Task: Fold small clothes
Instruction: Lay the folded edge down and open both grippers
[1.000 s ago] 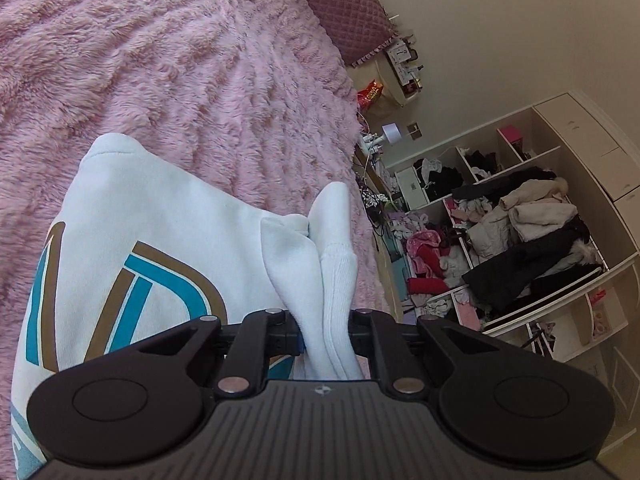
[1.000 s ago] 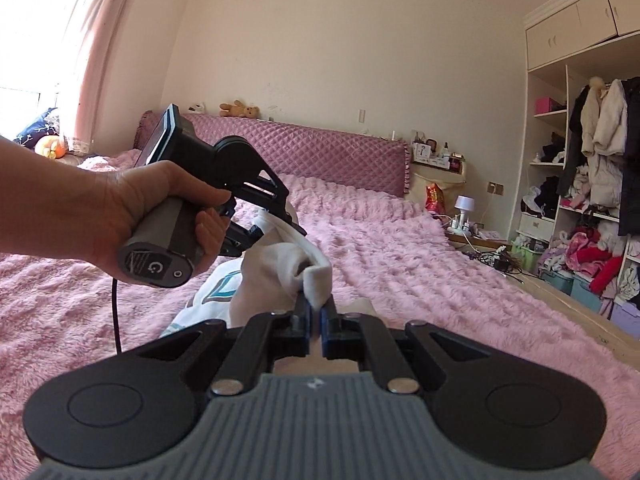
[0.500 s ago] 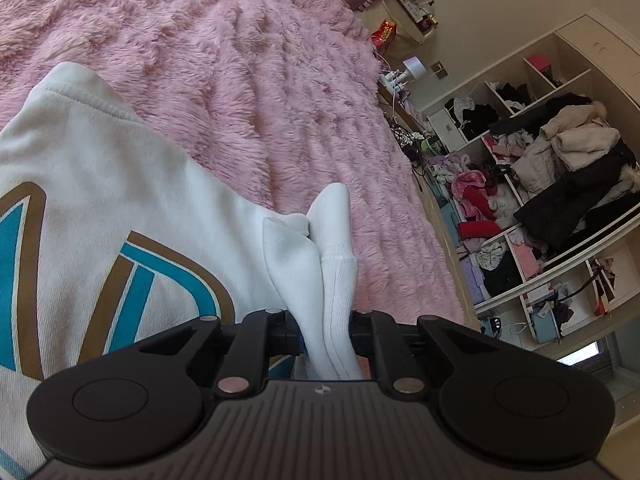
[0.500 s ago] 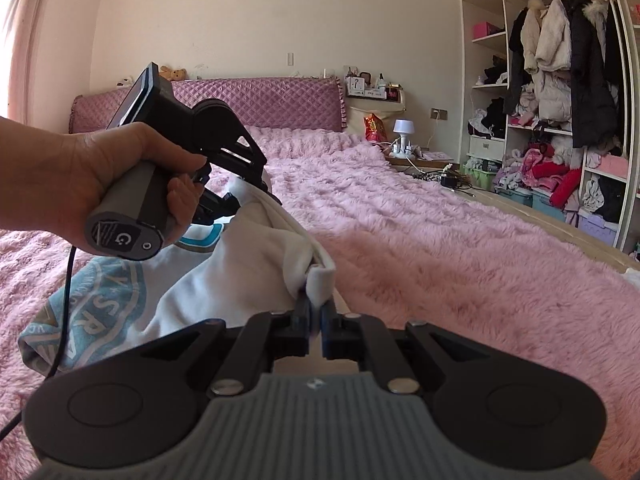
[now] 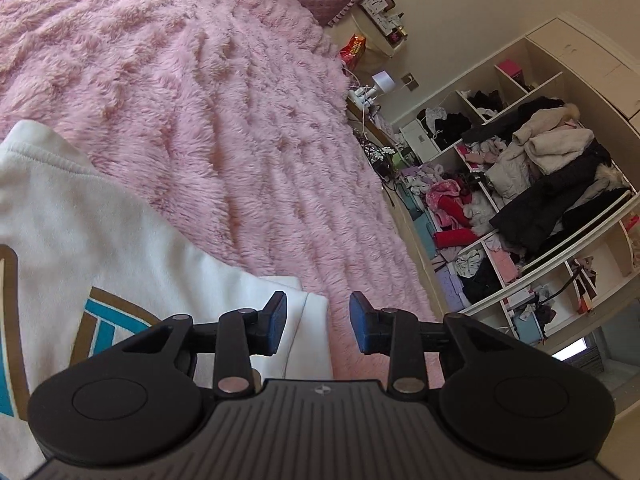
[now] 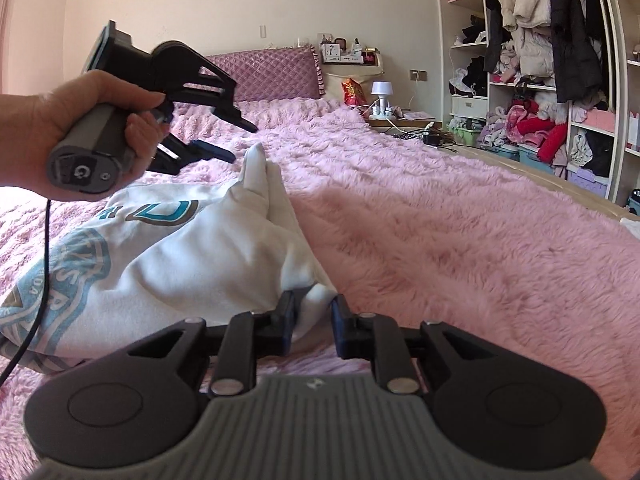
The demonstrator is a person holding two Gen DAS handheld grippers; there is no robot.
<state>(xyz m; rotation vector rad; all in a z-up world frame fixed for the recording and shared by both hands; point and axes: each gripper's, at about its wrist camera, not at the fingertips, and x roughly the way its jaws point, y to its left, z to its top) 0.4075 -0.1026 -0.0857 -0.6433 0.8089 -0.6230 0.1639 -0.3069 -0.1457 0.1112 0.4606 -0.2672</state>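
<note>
A white sweatshirt (image 6: 180,260) with a teal and brown print lies folded on the pink bed. One white edge stands up in a peak (image 6: 256,168). My right gripper (image 6: 314,320) sits low at the near corner; its jaws are opening, and the white corner lies loose between the pads. A hand holds my left gripper (image 6: 238,142) just above the peak, jaws opening, nothing in them. In the left wrist view the left gripper (image 5: 318,322) hovers over the sweatshirt (image 5: 100,220) at its corner, with only fabric and blanket below the gap.
A fluffy pink blanket (image 6: 440,220) covers the bed up to a quilted purple headboard (image 6: 272,72). A nightstand with a lamp (image 6: 380,94) and a red snack bag (image 6: 352,94) stands beyond. Open wardrobe shelves (image 6: 560,80) full of clothes line the right wall.
Both grippers were shut on white fabric and have opened. The cloth dropped out of the left jaws and settled on the bed. The right gripper came lower.
</note>
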